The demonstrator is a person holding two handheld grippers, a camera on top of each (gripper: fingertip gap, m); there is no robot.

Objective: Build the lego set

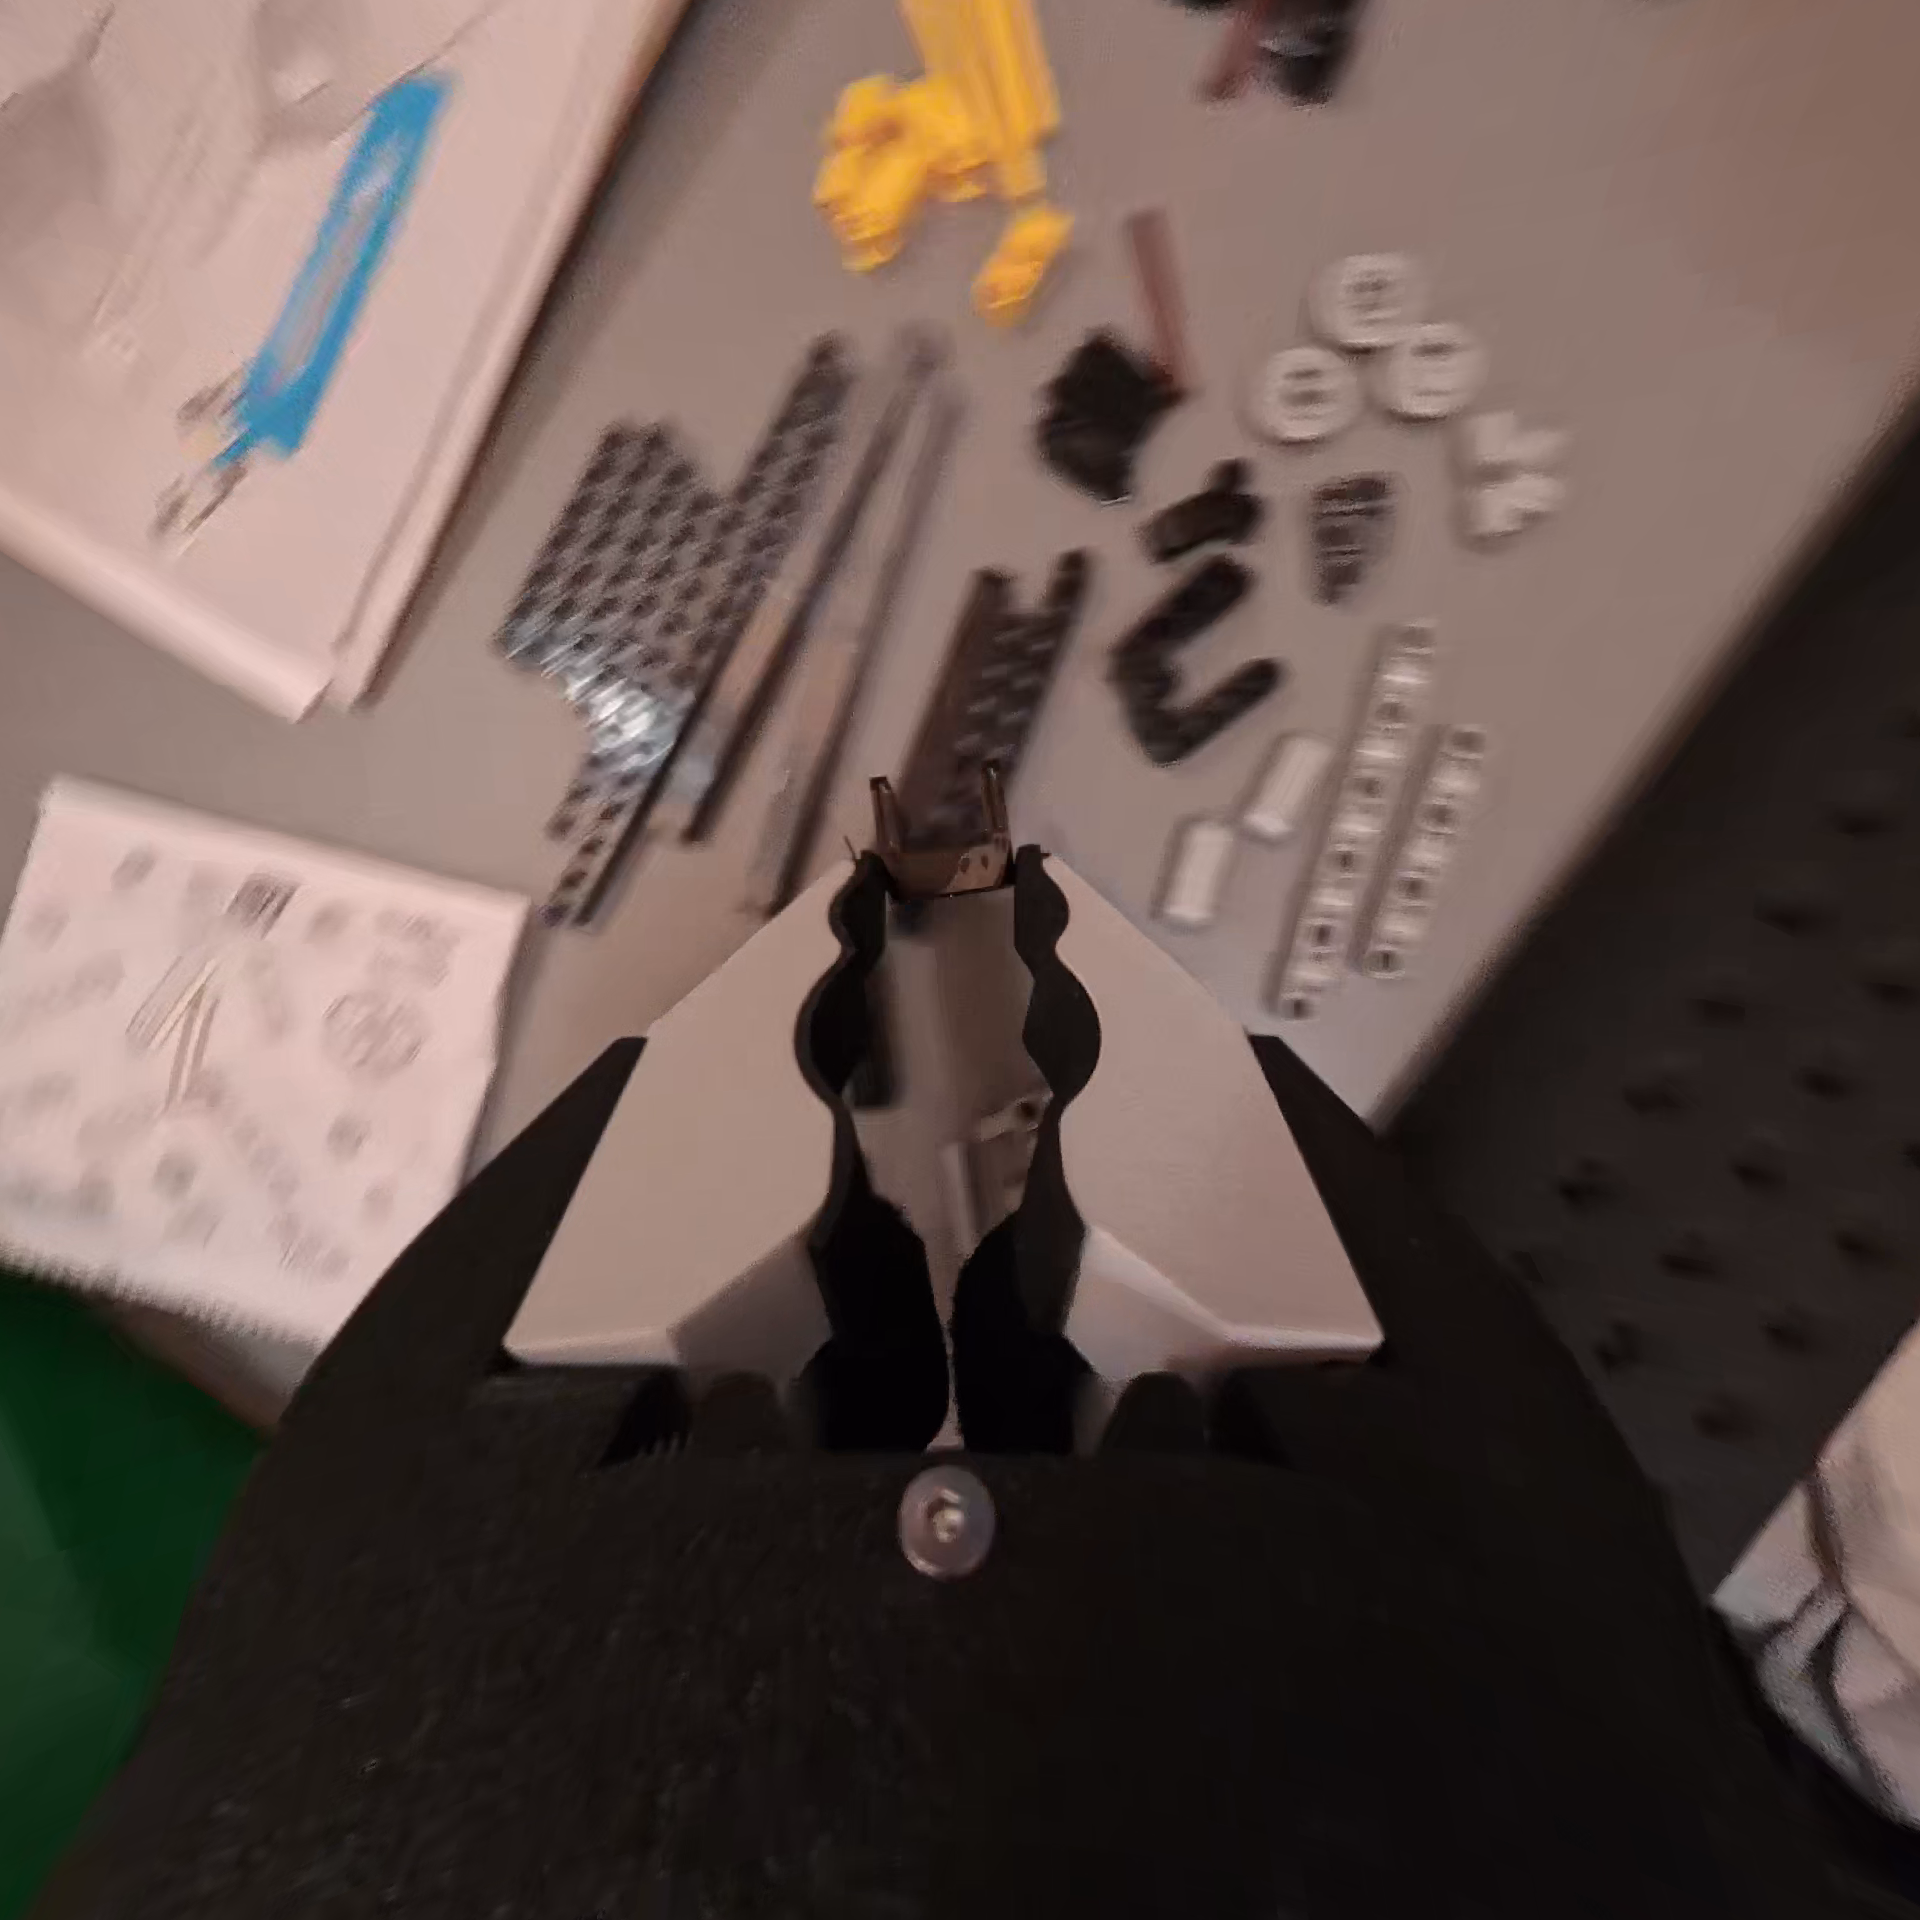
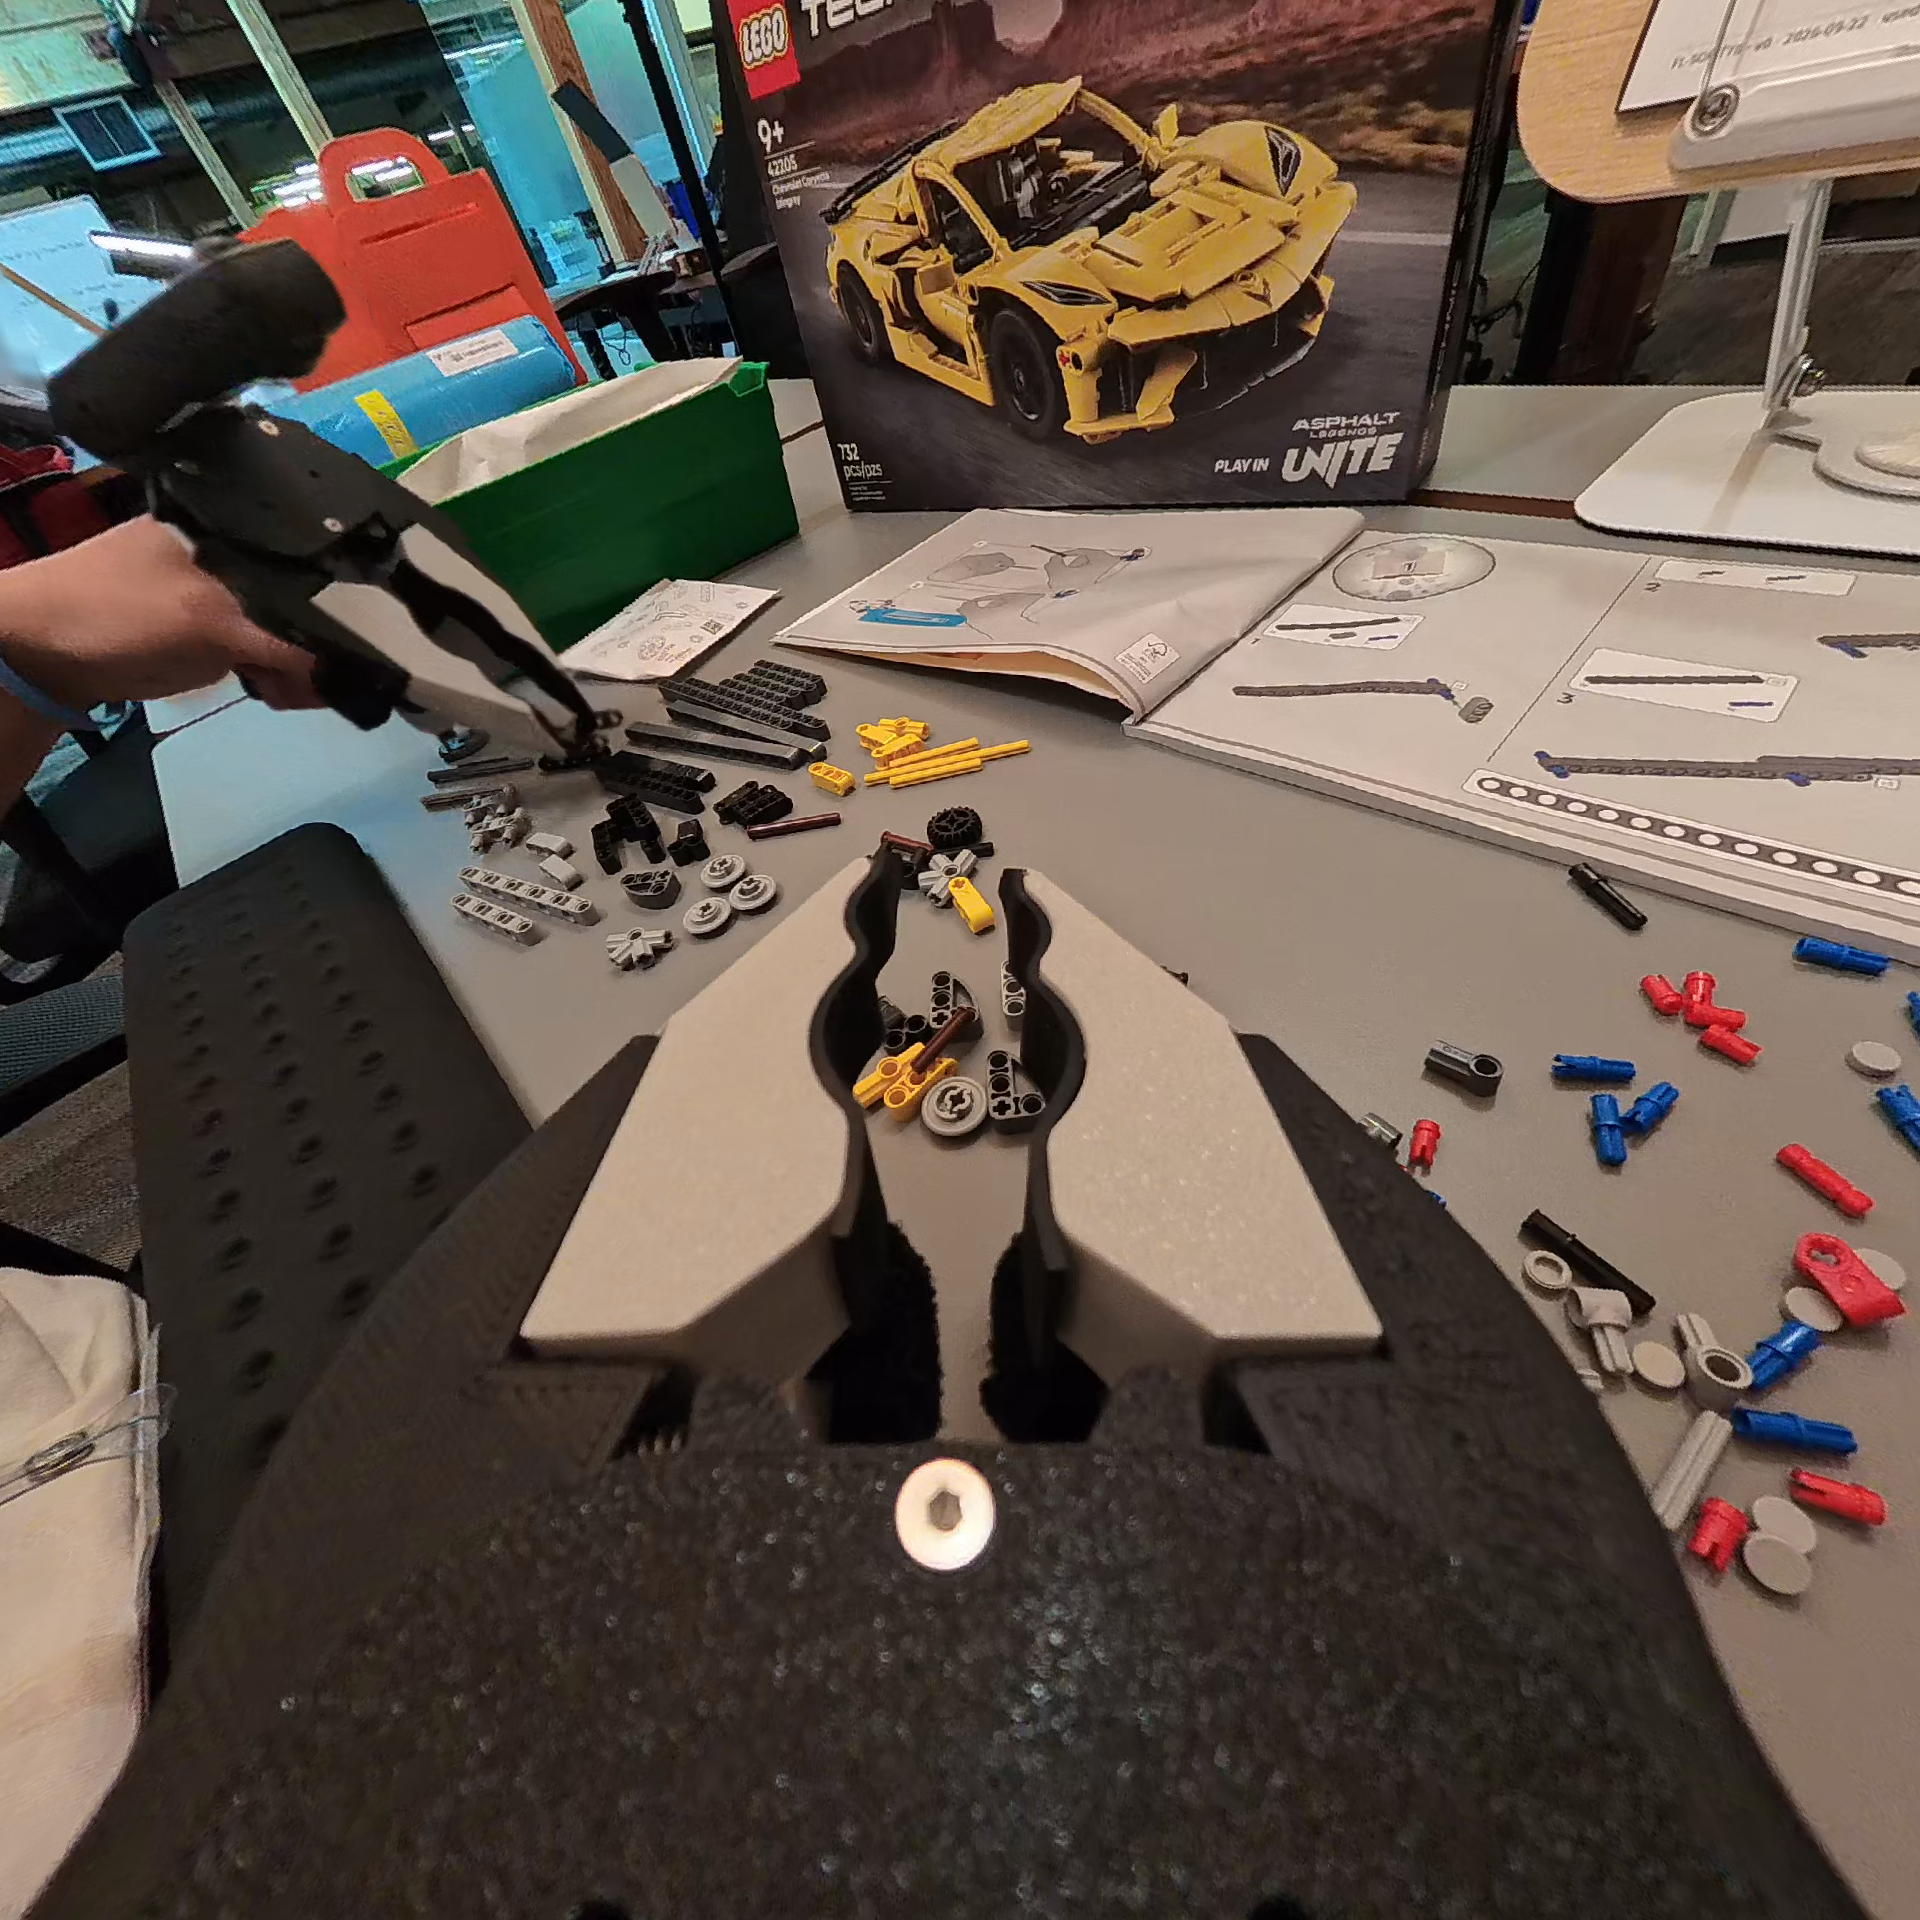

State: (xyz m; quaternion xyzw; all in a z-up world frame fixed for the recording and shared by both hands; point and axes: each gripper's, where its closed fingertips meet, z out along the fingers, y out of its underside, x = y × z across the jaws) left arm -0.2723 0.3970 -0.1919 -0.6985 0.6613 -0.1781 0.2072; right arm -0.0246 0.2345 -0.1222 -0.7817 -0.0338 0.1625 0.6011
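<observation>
My left gripper (image 1: pixel 948 868) is shut on a small dark forked Lego piece (image 1: pixel 935 821), held just over the black beams (image 1: pixel 665 582); this view is motion-blurred. In the right wrist view the left gripper (image 2: pixel 584 740) is at the far left, its tips down among the black beams (image 2: pixel 748 696). My right gripper (image 2: pixel 940 881) is open and empty, above a small pile of mixed pieces (image 2: pixel 940 1060) on the grey table (image 2: pixel 1299 987). Yellow pieces (image 2: pixel 935 753) and grey beams (image 2: pixel 520 899) lie nearby.
The open instruction booklet (image 2: pixel 1455 707) and the set's box (image 2: pixel 1122 260) stand at the back. A green bin (image 2: pixel 623 499) is back left. Blue and red pins (image 2: pixel 1704 1018) are scattered at the right. A black perforated chair (image 2: pixel 291 1039) is beside the table's left edge. Spacing between my two grippers at the tips: around 30 cm.
</observation>
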